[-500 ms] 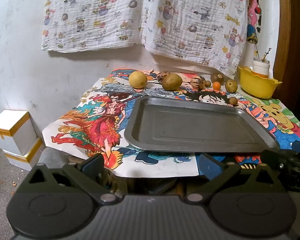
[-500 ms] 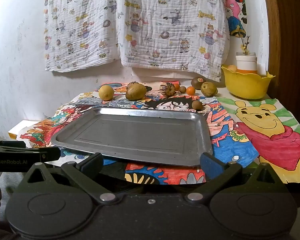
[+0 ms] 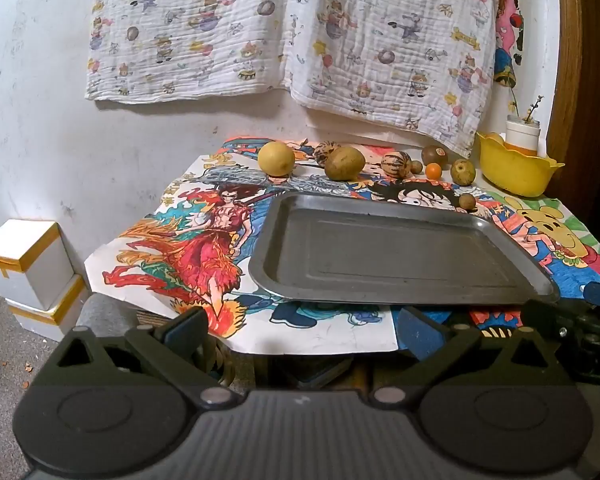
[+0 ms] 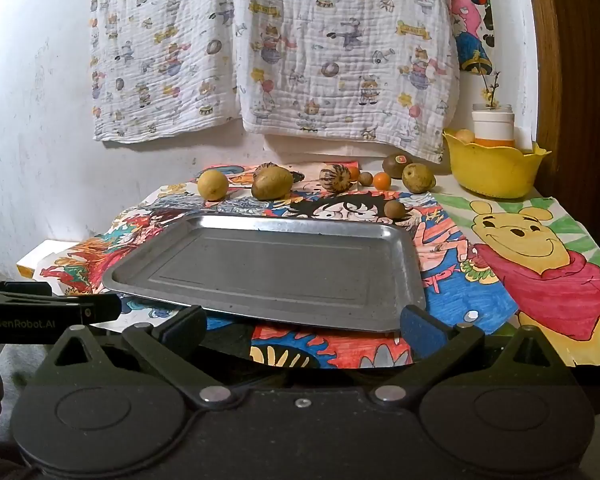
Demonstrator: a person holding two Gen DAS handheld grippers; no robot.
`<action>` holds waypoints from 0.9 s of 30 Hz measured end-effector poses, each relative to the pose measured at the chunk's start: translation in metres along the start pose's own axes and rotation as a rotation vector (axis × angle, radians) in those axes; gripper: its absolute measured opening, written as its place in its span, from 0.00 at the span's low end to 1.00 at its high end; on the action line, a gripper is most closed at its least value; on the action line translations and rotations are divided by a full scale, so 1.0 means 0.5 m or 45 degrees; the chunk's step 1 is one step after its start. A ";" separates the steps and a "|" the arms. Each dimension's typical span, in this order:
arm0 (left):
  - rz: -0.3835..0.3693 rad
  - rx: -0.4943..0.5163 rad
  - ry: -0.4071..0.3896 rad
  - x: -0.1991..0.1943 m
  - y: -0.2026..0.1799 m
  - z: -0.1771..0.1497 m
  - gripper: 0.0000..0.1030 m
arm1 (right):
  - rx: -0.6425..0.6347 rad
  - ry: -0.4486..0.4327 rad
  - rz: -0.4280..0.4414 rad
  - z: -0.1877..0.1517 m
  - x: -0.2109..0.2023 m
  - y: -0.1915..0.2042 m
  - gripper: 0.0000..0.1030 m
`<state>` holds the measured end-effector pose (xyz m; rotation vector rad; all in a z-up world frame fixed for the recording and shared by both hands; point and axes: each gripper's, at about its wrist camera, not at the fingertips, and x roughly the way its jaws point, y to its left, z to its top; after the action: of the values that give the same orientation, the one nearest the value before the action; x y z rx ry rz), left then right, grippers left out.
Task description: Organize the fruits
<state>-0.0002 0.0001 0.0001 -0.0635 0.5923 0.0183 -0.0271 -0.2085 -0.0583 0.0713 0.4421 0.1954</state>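
An empty metal tray lies on a table covered with cartoon drawings. Behind it, along the wall, sit several fruits: a yellow lemon, a brownish pear-like fruit, a striped round fruit, a small orange, a kiwi, a greenish fruit and a small brown ball. My left gripper and right gripper hang at the table's near edge, both open and holding nothing.
A yellow bowl with a white jar stands at the back right. White boxes with yellow tape are stacked on the floor at the left. A printed cloth hangs on the wall. The left gripper's body shows in the right wrist view.
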 end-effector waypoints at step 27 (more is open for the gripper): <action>0.000 0.000 0.003 0.000 0.000 0.000 1.00 | 0.000 0.003 0.001 -0.008 -0.002 -0.007 0.99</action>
<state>0.0001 0.0001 0.0000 -0.0634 0.5948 0.0184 -0.0291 -0.2121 -0.0617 0.0710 0.4440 0.1966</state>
